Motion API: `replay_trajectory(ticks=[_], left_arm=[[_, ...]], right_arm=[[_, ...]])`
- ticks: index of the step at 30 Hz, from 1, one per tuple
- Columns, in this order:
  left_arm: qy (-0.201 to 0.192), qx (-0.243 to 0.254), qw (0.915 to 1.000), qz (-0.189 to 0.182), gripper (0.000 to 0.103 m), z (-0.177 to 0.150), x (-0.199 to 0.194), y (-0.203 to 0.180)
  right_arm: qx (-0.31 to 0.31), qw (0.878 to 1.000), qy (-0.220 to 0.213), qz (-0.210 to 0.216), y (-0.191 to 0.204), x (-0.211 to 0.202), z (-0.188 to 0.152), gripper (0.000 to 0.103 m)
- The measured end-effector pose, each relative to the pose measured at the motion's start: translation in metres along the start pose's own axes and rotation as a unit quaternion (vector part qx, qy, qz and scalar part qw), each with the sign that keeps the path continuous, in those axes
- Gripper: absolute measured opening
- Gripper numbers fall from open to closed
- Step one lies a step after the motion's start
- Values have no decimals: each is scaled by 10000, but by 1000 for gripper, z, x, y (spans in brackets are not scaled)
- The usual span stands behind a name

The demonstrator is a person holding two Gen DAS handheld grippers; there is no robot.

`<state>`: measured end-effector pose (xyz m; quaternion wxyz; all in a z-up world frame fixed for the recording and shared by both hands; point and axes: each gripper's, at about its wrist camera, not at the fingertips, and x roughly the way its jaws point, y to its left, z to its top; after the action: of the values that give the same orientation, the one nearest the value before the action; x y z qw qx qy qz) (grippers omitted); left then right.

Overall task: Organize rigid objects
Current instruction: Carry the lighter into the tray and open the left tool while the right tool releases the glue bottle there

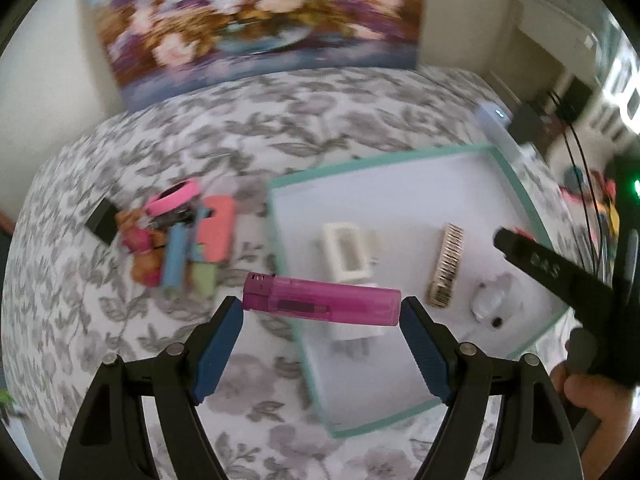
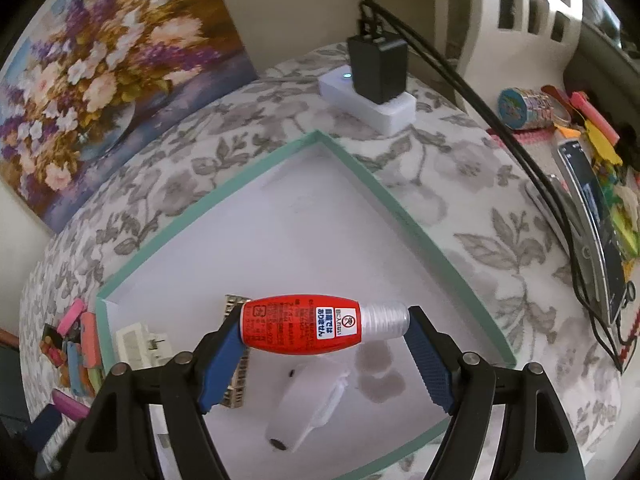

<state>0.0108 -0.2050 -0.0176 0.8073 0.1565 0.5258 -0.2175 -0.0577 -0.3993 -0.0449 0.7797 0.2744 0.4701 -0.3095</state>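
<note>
Gripping a translucent pink lighter (image 1: 322,300) lengthwise, the left gripper (image 1: 322,312) has one blue pad at each end of it, and the lighter is held level above the near left edge of the teal-rimmed tray (image 1: 516,184). Ahead and to the left of this tool lies a loose heap of small items (image 1: 180,240) on the grey floral tablecloth (image 1: 280,120): a pink ring, a coral piece, a light-blue stick and a pale-green one. Ahead and to the right, inside the tray, sit a white rectangular holder (image 1: 346,254), a gold ribbed bar (image 1: 446,264) and a white capsule-shaped piece (image 1: 490,300). The right gripper (image 2: 324,330) pinches a red bottle (image 2: 300,326) end to end, base against the left pad and clear ribbed cap against the right, above the tray's white floor. Below that tool lies the white capsule-shaped piece. Farther ahead, beyond the tray's far corner, a black adapter (image 2: 378,68) stands in a white power strip (image 2: 394,114).
</note>
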Motion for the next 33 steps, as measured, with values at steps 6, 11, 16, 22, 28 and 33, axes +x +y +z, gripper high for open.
replay_trajectory(ticks=[6,11,16,22,28,33], left_arm=[[69,382,9992,48,81,-4,11,-28],[151,629,9979,40,81,-8,20,-47],[220,778,9967,72,81,-12,29,-56],[292,879,9957,88,82,-16,35,-62],[307,886,9955,126,82,-16,36,-62],[297,836,9960,105,82,-14,34,-59]], right_arm=[[49,9999,122,-56,-9,6,-1,80],[0,9997,246,-70,-9,13,-4,80],[-60,9995,290,-68,-7,15,-5,80],[-59,9994,343,-62,-7,17,-6,80],[-70,9993,353,-91,-6,17,-6,81],[-93,9991,387,-133,-5,18,-5,81]])
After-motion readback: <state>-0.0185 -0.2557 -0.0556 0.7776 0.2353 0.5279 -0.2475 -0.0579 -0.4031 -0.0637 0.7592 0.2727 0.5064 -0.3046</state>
